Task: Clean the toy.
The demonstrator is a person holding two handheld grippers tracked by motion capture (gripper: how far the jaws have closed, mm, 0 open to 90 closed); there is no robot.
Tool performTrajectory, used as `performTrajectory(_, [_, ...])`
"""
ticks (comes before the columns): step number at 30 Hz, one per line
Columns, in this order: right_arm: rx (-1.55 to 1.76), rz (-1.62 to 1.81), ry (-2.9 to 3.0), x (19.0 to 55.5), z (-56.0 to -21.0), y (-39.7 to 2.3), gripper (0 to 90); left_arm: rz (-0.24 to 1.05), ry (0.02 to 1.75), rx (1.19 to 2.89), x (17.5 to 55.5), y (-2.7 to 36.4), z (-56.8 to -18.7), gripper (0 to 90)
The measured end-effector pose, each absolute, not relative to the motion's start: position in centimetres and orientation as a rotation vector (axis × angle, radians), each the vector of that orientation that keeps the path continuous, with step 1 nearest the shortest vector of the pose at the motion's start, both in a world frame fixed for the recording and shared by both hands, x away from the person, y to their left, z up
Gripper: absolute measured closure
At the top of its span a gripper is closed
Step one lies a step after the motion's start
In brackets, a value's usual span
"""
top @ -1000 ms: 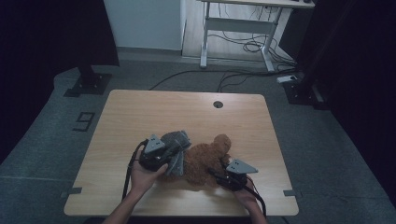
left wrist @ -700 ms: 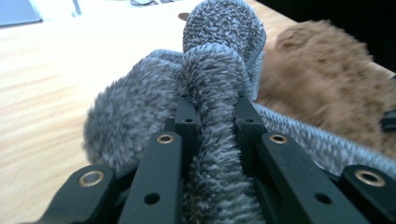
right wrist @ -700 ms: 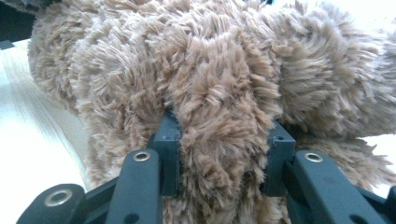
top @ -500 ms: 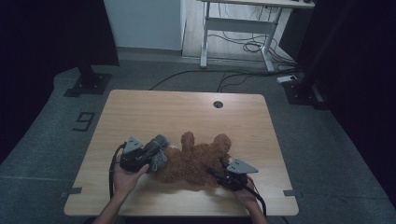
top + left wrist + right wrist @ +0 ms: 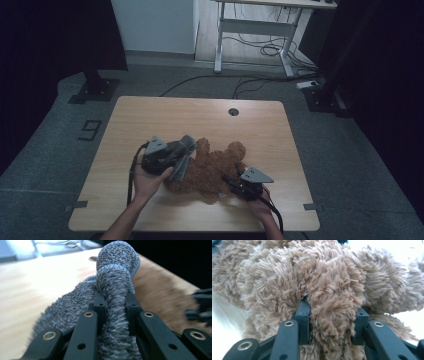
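Clamping grey fleece cloth (image 5: pixel 113 315) in left tongs (image 5: pixel 113 300), right tongs (image 5: pixel 332 312) pinching brown teddy bear (image 5: pixel 317 282), no writing legible

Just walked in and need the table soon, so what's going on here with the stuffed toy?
A person works at the wooden table with a claw in each hand. The left claw is shut on a piece of fuzzy grey fabric, a small garment or cloth, held at the brown teddy bear. The right claw is clamped on a tuft of the bear's plush, pinning it. The bear lies flat on the table, the grey piece at its left side.
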State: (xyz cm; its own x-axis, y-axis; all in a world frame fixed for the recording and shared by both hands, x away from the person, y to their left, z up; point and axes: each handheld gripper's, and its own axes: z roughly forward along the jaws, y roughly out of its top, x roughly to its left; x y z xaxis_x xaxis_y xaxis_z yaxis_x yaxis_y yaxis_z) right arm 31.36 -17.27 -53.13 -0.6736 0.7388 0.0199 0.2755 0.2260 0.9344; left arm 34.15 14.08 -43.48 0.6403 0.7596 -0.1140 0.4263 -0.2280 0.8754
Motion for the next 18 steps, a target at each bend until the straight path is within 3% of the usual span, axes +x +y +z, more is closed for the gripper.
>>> performTrajectory(6, [0.921,1.441,2.069,31.4,-53.1,-17.2,61.5,0.376,0.817,1.920,35.0,7.7,-41.5,76.2])
performTrajectory(8, [0.917,1.440,2.070,31.3,-53.1,-17.2,61.5,0.328,0.805,1.962,35.9,4.8,-41.8,76.0])
performTrajectory(12, [0.910,1.434,2.079,31.0,-53.1,-17.4,61.5,0.324,0.816,2.041,36.9,2.7,-43.6,75.8])
performTrajectory(18, [0.901,1.431,2.086,30.8,-53.2,-17.4,61.6,0.368,0.850,2.031,36.5,4.9,-45.0,75.7])
